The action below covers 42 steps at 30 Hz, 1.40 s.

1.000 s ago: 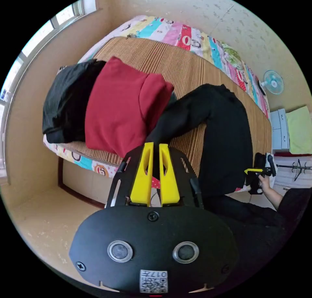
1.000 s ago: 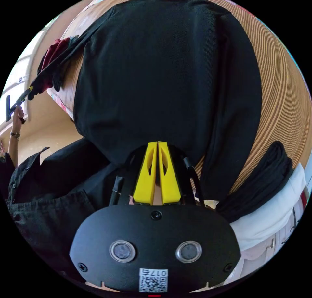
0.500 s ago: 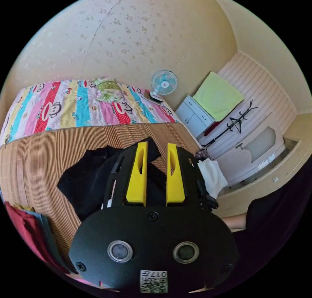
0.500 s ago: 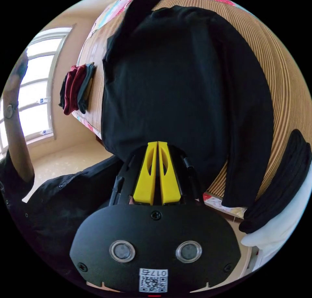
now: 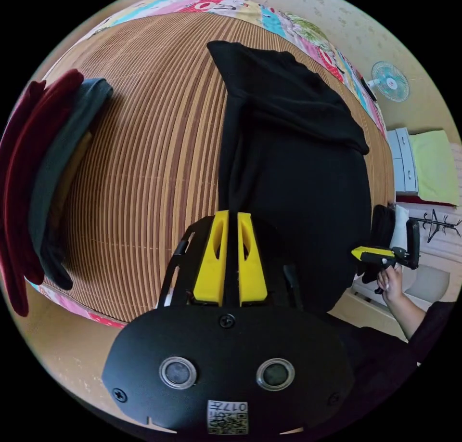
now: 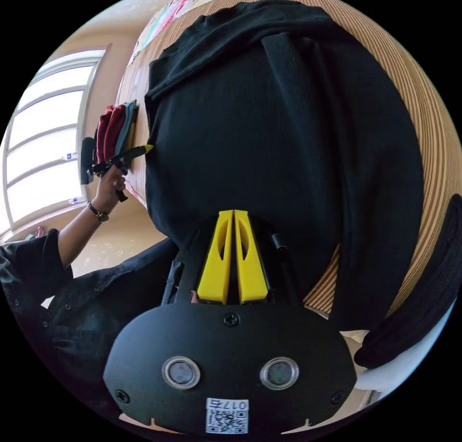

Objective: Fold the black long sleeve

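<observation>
On the striped bamboo bed mat (image 5: 144,138), in the left gripper view, I see the black long-sleeve shirt (image 5: 298,172) spread flat, one sleeve folded across its upper part. My left tongs (image 5: 230,215) are clenched on its near edge. A stack of folded red and dark garments (image 5: 38,172) lies well apart. In the right gripper view, my right tongs (image 6: 233,214) are clenched on the shirt's (image 6: 269,138) hem; the left tongs (image 6: 144,148) touch its side edge.

Home bedroom, bed (image 5: 144,138) with cartoon sheet (image 5: 308,32), fan (image 5: 390,81), window (image 6: 43,143)
</observation>
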Each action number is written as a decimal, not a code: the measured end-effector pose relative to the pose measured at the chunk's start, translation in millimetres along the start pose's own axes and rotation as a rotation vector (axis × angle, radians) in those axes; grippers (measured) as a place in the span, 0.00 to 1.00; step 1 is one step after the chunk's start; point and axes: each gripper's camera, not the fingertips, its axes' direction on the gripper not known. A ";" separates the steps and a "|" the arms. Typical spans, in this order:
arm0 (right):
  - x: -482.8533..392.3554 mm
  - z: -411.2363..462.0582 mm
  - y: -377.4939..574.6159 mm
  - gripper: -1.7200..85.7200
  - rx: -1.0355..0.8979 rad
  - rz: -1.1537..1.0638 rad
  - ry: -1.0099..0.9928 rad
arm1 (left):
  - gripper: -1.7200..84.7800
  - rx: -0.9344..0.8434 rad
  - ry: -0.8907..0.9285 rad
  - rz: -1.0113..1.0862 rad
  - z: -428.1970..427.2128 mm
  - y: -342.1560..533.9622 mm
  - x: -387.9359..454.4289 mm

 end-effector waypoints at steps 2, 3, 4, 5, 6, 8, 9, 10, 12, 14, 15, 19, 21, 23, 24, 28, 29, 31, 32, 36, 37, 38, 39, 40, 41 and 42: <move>-3.1 22.7 -3.7 0.02 -0.118 0.008 -0.007 | 0.04 0.008 0.008 -0.040 -12.8 -5.6 -26.7; -7.8 35.4 -4.5 0.03 -0.189 -0.016 -0.066 | 0.05 0.000 0.033 -0.068 -19.1 -10.1 -44.0; -15.5 39.3 -3.3 0.03 -0.222 -0.042 -0.112 | 0.05 -0.006 0.047 -0.079 -22.1 -12.2 -51.4; -20.3 37.9 -2.1 0.03 -0.224 -0.054 -0.110 | 0.06 -0.020 0.078 -0.088 -28.9 -16.7 -62.8; -30.2 28.3 0.7 0.03 -0.201 -0.082 -0.090 | 0.07 -0.026 0.103 -0.091 -38.7 -20.7 -70.3; -39.9 1.0 3.8 0.03 -0.120 -0.106 -0.076 | 0.10 0.043 0.143 -0.077 -64.6 -24.3 -75.0; -40.7 -23.9 4.1 0.03 -0.040 -0.110 -0.085 | 0.11 0.114 0.167 -0.054 -85.5 -27.5 -75.5; -35.8 -50.0 2.3 0.04 0.046 -0.092 -0.088 | 0.12 0.148 0.174 -0.044 -95.6 -30.2 -75.5; -19.2 -90.0 -3.8 0.05 0.189 -0.008 -0.071 | 0.12 0.224 0.170 -0.010 -123.9 -52.9 -72.4; 5.4 -127.3 -13.8 0.08 0.332 0.119 -0.051 | 0.13 0.239 0.149 0.029 -131.5 -79.2 -66.1; 23.6 -147.0 -22.6 0.12 0.405 0.210 -0.048 | 0.14 0.240 0.124 0.051 -131.3 -99.3 -61.0; 71.4 -182.7 -67.1 0.18 0.507 0.391 -0.041 | 0.16 0.214 0.032 0.102 -111.7 -157.5 -47.5; 83.8 -179.7 -88.6 0.17 0.477 0.414 -0.031 | 0.16 0.169 -0.074 0.066 -86.8 -183.9 -48.6; 92.7 -170.1 -106.2 0.16 0.396 0.441 -0.027 | 0.14 0.138 -0.117 0.047 -71.7 -193.1 -53.7; 90.6 -172.4 -105.3 0.14 0.408 0.463 0.008 | 0.12 0.151 -0.058 0.079 -72.4 -193.6 -57.0; 55.1 -206.2 -66.4 0.06 0.572 0.385 -0.014 | 0.06 0.230 0.154 0.139 -100.5 -181.0 -85.7; 49.4 -211.6 -59.5 0.05 0.595 0.376 -0.020 | 0.06 0.264 0.263 0.146 -111.4 -175.6 -104.2; 30.4 -230.4 -37.2 0.05 0.727 0.268 -0.088 | 0.05 0.298 0.461 0.129 -120.2 -173.8 -138.6; 28.1 -233.7 -33.8 0.05 0.761 0.237 -0.105 | 0.05 0.296 0.597 0.098 -117.4 -177.3 -163.0; 59.1 -222.5 -54.0 0.05 0.705 0.364 -0.042 | 0.05 0.217 0.566 -0.041 -82.9 -192.2 -210.9; 77.6 -208.6 -66.9 0.06 0.621 0.396 -0.056 | 0.06 0.200 0.536 -0.045 -79.0 -194.4 -212.2; 86.2 -202.9 -70.3 0.06 0.586 0.413 -0.069 | 0.06 0.205 0.535 -0.034 -76.5 -196.3 -214.3; 100.4 -198.4 -67.6 0.07 0.550 0.450 -0.097 | 0.07 0.205 0.544 -0.049 -77.9 -196.1 -216.2; 109.1 -203.4 -51.4 0.08 0.583 0.476 -0.136 | 0.07 0.205 0.539 -0.054 -80.3 -195.1 -215.9; 111.9 -207.6 -39.3 0.09 0.617 0.481 -0.157 | 0.08 0.227 0.502 -0.051 -90.2 -189.6 -212.8; 117.3 -214.8 -10.4 0.10 0.678 0.497 -0.203 | 0.09 0.264 0.450 -0.031 -104.4 -180.0 -207.6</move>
